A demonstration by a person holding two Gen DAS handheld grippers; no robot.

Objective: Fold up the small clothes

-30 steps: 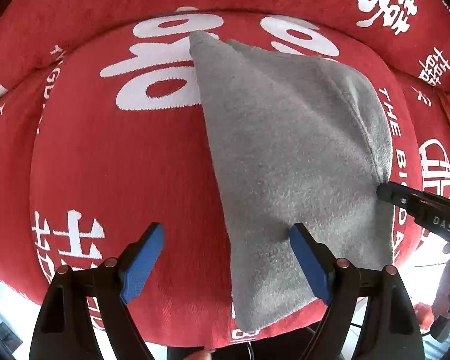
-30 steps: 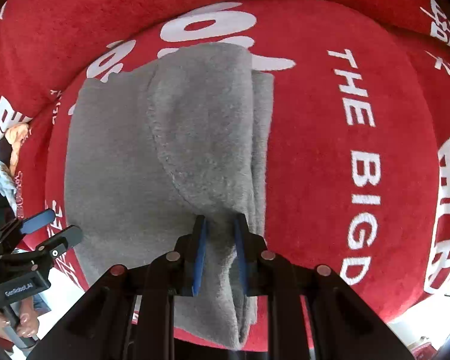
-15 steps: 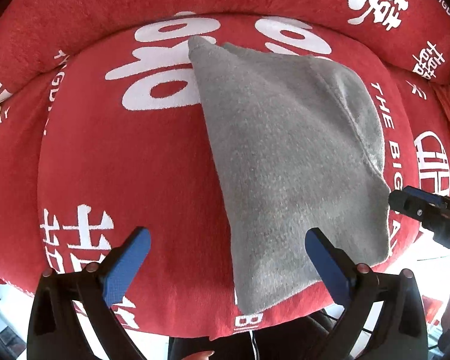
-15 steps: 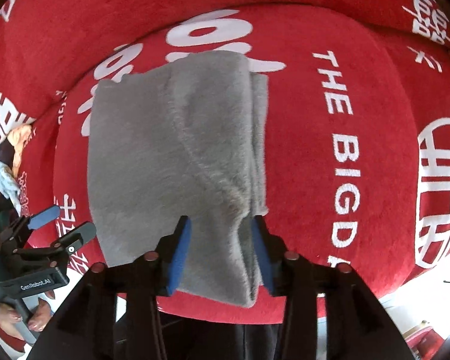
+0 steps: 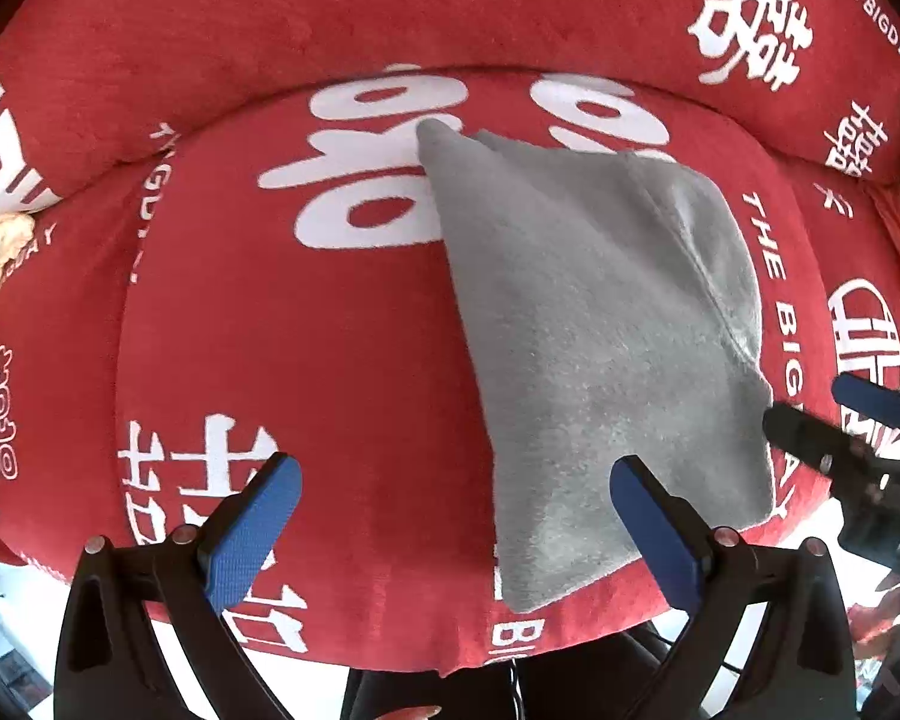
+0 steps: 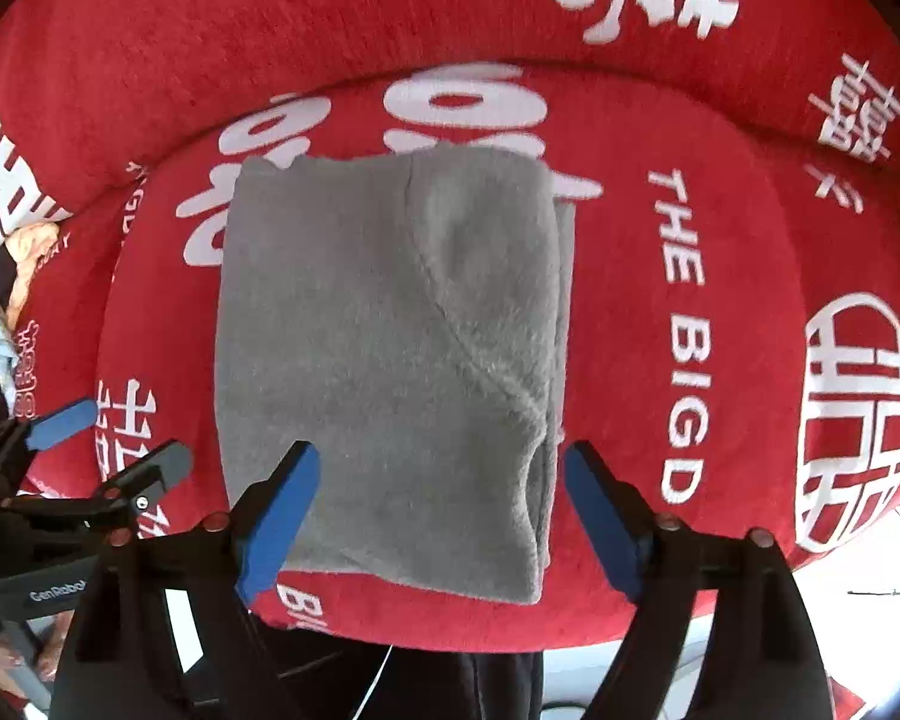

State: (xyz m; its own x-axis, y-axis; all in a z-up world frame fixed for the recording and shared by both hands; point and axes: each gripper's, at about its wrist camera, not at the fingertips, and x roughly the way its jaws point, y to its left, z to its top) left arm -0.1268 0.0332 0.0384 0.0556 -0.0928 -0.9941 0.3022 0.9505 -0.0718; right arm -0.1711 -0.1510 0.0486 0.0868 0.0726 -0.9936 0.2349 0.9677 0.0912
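Observation:
A folded grey fleece garment (image 5: pixel 600 324) lies flat on a red cushion (image 5: pixel 306 324) with white lettering. My left gripper (image 5: pixel 456 516) hangs above the cushion, open wide, with its right finger over the garment's near left corner and nothing held. My right gripper (image 6: pixel 438 516) hovers over the near edge of the garment (image 6: pixel 390 348); its jaws are opening and stand apart, clear of the fabric. The right gripper's fingers (image 5: pixel 822 438) show at the left wrist view's right edge. The left gripper's fingers (image 6: pixel 144 468) show at the right wrist view's left edge.
A raised red bolster (image 5: pixel 450 6) with white characters curves around the back of the cushion. A pile of pale and blue clothes (image 6: pixel 6 282) lies at the far left. Pale floor (image 6: pixel 870 576) shows past the cushion's near edge.
My right gripper has let go of the garment's near fold, opened wide and risen. My left gripper opened a little further and rose. The garment now lies flat.

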